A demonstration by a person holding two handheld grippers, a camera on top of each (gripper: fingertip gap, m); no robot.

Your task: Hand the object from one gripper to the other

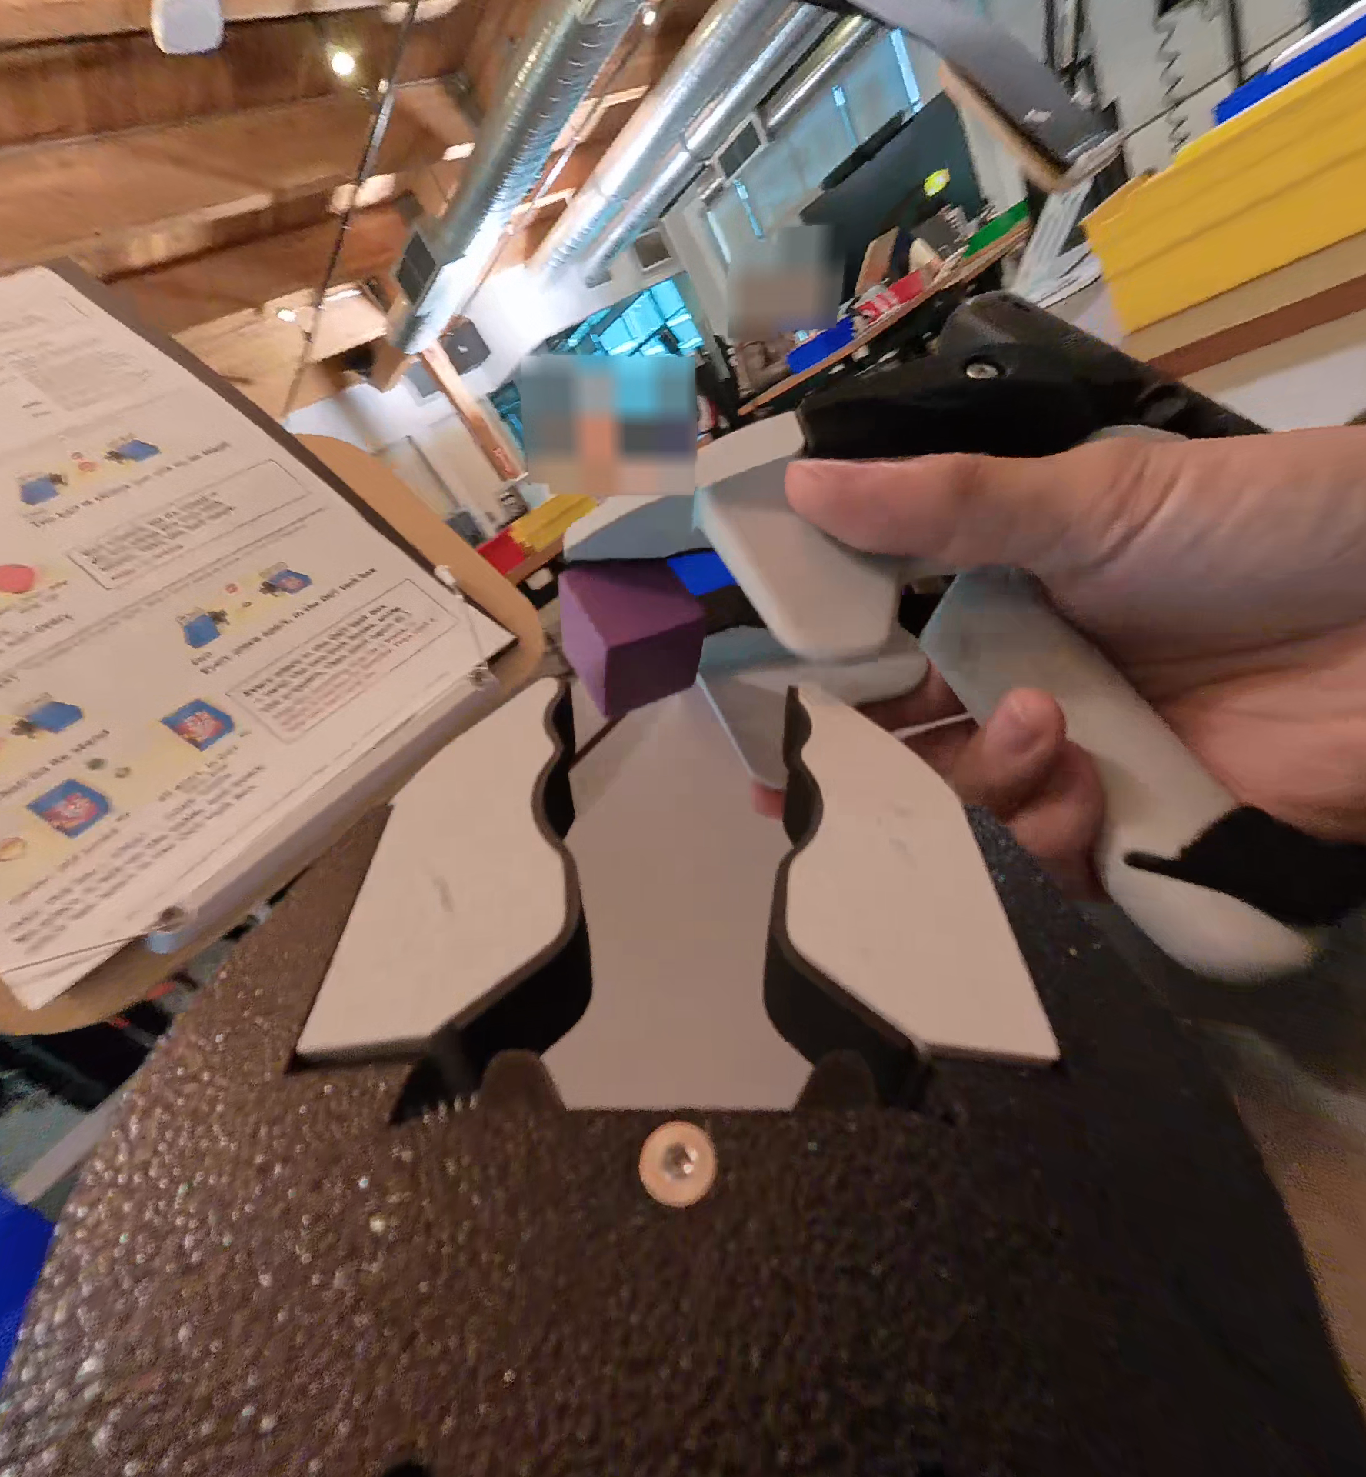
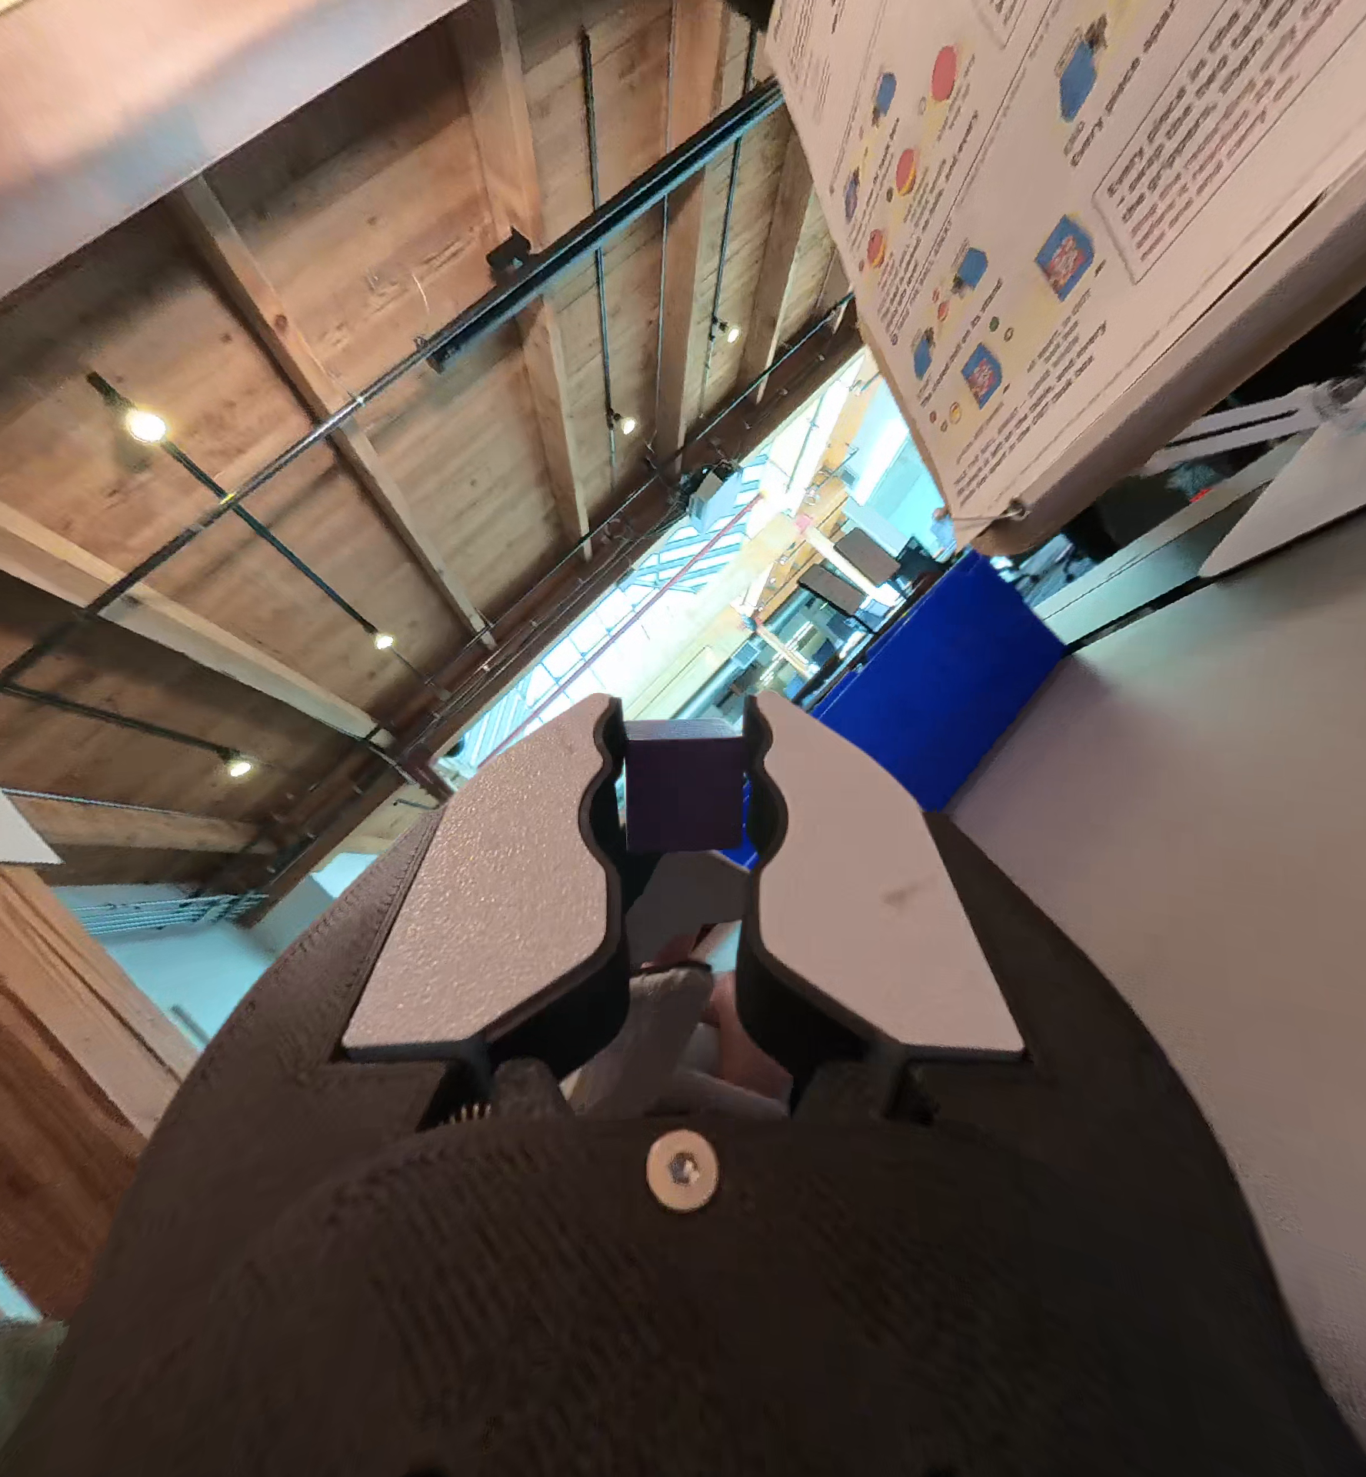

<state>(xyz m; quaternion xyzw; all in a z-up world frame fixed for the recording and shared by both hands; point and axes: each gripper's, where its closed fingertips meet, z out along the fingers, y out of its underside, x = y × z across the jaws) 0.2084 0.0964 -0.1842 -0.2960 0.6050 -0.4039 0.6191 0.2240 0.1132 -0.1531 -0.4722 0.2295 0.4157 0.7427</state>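
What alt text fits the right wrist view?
The right gripper is shut on a purple block, held between its fingertips and pointing up toward a wooden ceiling. A printed instruction sheet hangs at upper right; a blue bin sits beyond.

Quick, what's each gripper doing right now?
Left gripper: open, holding nothing.
Right gripper: shut on the purple block.

The block sits between the right gripper's fingertips, just ahead of the left gripper's fingertips.
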